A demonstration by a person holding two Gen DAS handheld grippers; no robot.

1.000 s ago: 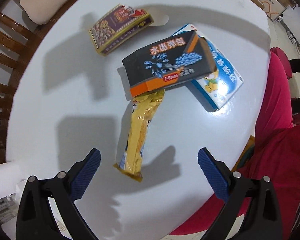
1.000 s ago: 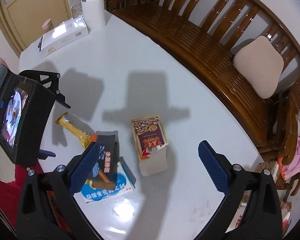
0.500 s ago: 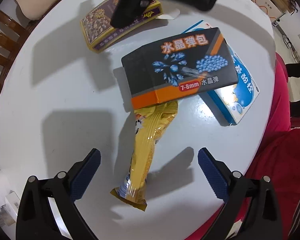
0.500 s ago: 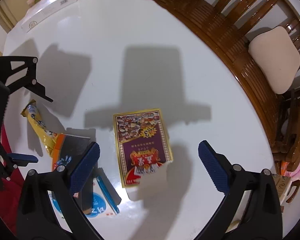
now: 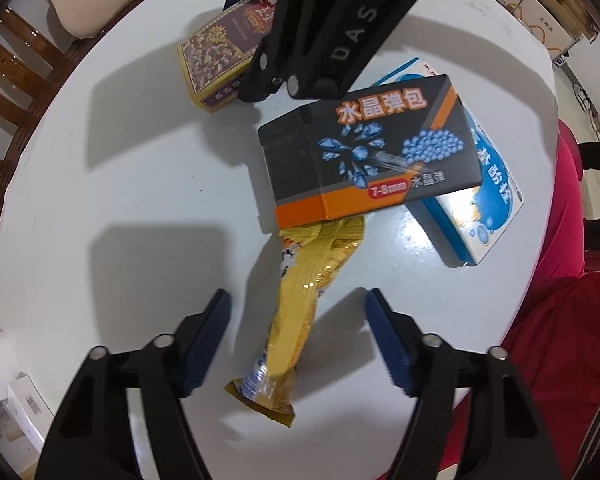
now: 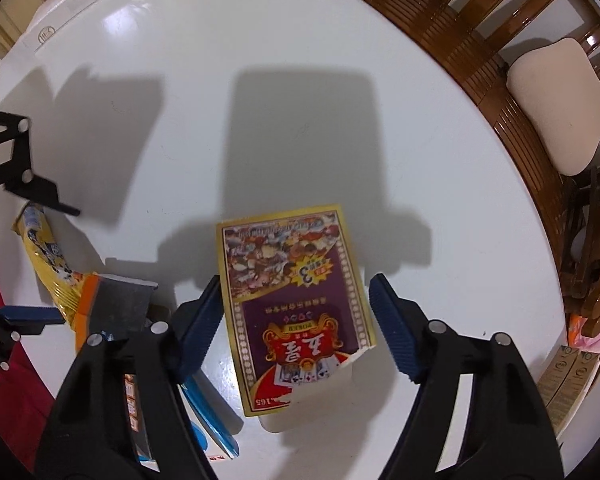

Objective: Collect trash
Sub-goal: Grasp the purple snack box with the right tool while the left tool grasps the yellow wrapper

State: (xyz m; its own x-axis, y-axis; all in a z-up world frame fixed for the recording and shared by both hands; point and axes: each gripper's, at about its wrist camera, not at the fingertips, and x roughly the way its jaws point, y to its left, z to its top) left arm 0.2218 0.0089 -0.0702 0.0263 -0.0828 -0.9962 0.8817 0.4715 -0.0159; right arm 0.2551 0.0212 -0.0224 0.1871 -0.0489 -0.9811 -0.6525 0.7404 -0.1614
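On the round white table (image 5: 120,200) lie a yellow snack wrapper (image 5: 304,304), a black-and-orange box (image 5: 368,160) on top of a blue-and-white box (image 5: 488,208), and a purple-and-gold card box (image 5: 220,52). My left gripper (image 5: 298,340) is open, its fingers on either side of the wrapper's lower half, not touching it. My right gripper (image 6: 296,328) is open and straddles the purple card box (image 6: 296,304); its body hides part of that box in the left wrist view. The wrapper (image 6: 48,264) and the black box (image 6: 116,304) show at left in the right wrist view.
A wooden bench (image 6: 480,60) with a beige cushion (image 6: 556,104) curves round the far side of the table. A white carton (image 6: 80,0) lies at the far table edge. A red cloth (image 5: 580,320) hangs at the near right edge.
Both grippers came down closer to the table. The left one now brackets the yellow wrapper; the right one moved over the purple card box and brackets it. Both pairs of jaws have narrowed somewhat.
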